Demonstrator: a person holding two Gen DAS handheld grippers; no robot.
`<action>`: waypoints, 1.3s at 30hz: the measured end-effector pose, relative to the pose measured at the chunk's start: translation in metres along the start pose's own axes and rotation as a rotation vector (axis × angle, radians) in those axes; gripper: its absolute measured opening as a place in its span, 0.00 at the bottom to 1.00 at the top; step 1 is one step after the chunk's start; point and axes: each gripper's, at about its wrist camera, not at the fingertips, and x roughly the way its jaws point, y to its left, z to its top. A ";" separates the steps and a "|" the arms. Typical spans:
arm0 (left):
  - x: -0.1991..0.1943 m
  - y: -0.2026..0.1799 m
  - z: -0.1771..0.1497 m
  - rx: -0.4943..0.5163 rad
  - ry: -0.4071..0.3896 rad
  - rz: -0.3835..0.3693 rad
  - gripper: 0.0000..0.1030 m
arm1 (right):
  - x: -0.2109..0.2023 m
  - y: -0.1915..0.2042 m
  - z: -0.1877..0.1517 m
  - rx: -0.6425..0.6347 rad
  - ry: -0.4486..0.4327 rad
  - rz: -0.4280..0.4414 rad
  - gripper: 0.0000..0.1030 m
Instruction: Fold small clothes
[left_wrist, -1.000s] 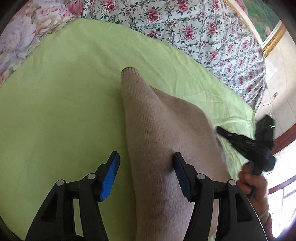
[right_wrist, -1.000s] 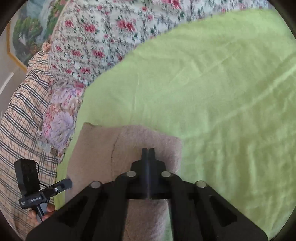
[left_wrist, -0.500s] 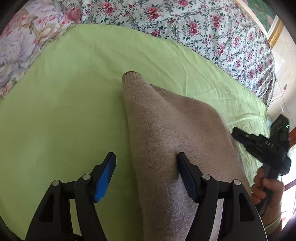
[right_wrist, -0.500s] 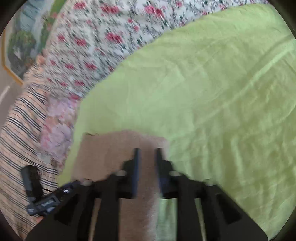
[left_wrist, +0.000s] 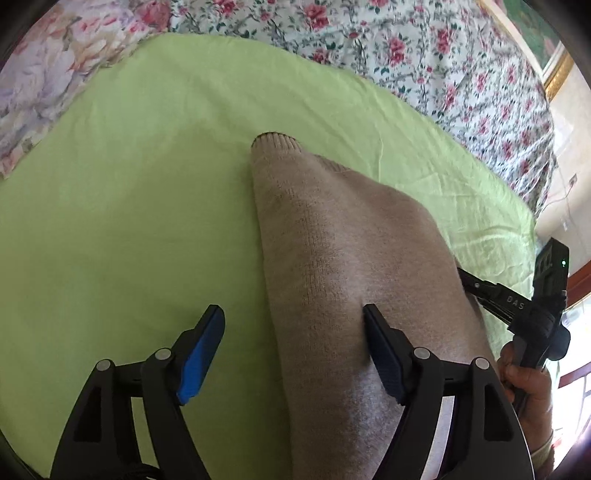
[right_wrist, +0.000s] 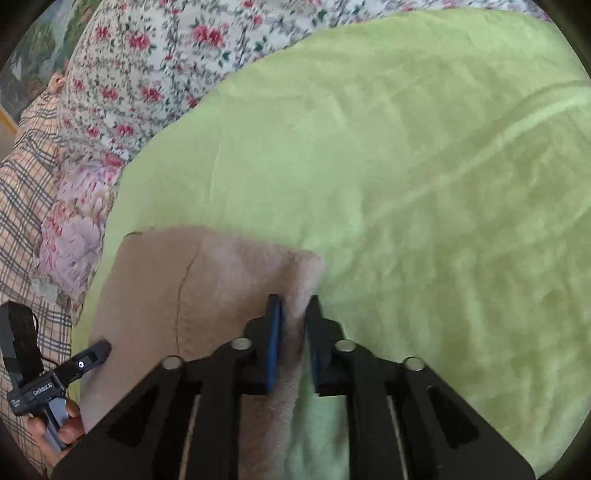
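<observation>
1. A beige knitted sweater (left_wrist: 351, 266) is lying folded on a wrinkled light-green sheet (left_wrist: 129, 221) spread over the bed, with its ribbed cuff (left_wrist: 275, 140) pointing toward the far side.
2. A white quilt printed with red roses (left_wrist: 424, 55) is bordering the sheet beyond the sweater; a pink-and-lilac flowered pillow (right_wrist: 74, 229) and a tan checked cloth (right_wrist: 22, 192) are lying past the sweater's left edge.
3. The left gripper (left_wrist: 293, 325) is hovering with its blue-padded fingers (left_wrist: 203, 347) spread wide, straddling the sweater's left edge.
4. The right gripper (right_wrist: 291, 314) is sitting at the sweater's right edge, its fingers slightly parted with the knit edge between them.
5. Bare green sheet is stretching wide to the right of the sweater.
</observation>
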 end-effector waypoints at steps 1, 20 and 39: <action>-0.005 -0.001 -0.002 0.006 -0.008 0.005 0.74 | -0.008 0.001 -0.001 0.005 -0.008 0.009 0.19; -0.101 -0.018 -0.133 0.144 -0.077 0.085 0.73 | -0.122 0.066 -0.139 -0.237 -0.060 0.063 0.53; -0.131 -0.046 -0.221 0.274 -0.077 0.258 0.80 | -0.140 0.068 -0.224 -0.351 0.015 -0.045 0.83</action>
